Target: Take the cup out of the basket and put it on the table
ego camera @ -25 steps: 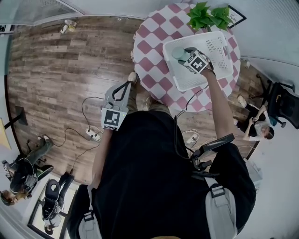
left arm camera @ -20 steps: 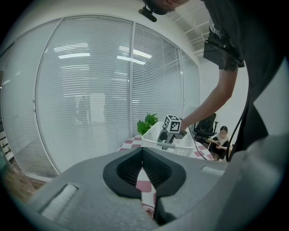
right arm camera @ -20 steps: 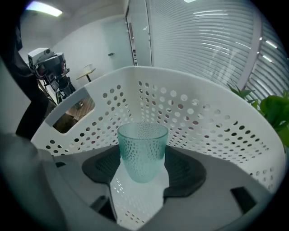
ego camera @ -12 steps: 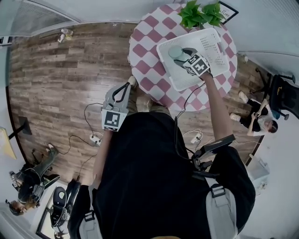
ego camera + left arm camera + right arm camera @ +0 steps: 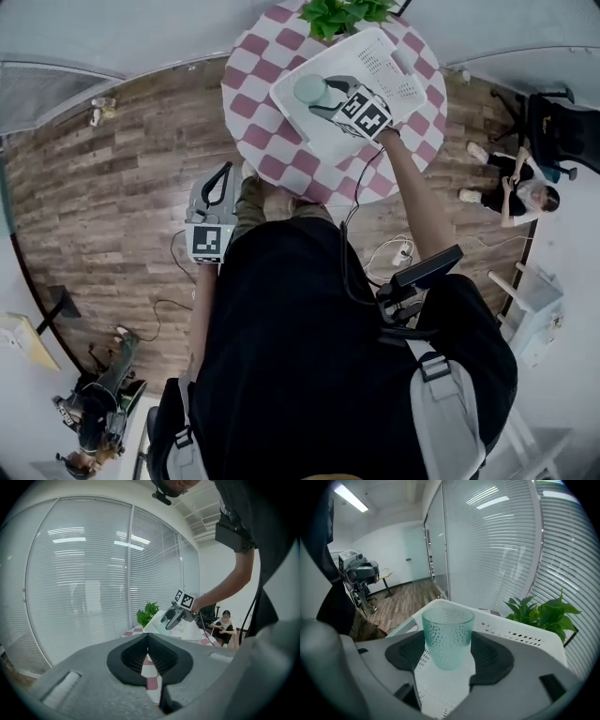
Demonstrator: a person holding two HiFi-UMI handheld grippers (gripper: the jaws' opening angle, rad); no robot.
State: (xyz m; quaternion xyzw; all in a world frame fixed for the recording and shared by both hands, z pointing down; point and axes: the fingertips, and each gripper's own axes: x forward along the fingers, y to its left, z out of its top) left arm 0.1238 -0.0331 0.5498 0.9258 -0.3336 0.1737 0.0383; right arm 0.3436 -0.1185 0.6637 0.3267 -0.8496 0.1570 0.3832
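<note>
A pale green dimpled cup [image 5: 447,637] stands upright between the pads of my right gripper [image 5: 447,654], which is shut on it and holds it clear of the floor of the white perforated basket [image 5: 513,631]. In the head view the cup [image 5: 308,89] and right gripper [image 5: 321,99] hang over the basket [image 5: 323,142] on the round pink-checked table [image 5: 251,105]. My left gripper [image 5: 223,172] is shut and empty, low beside my left leg, off the table. In its own view the left gripper [image 5: 148,638] looks toward the distant right gripper [image 5: 171,618].
A potted green plant [image 5: 342,13] stands at the table's far edge, behind the basket. A person sits on the wooden floor [image 5: 511,183] to the right, near an office chair [image 5: 561,122]. A power strip with cables [image 5: 398,253] lies below the table.
My right gripper has risen with the cup, lifting it off the basket floor. The head view has swung, so table and basket sit further left. The left gripper has hardly moved.
</note>
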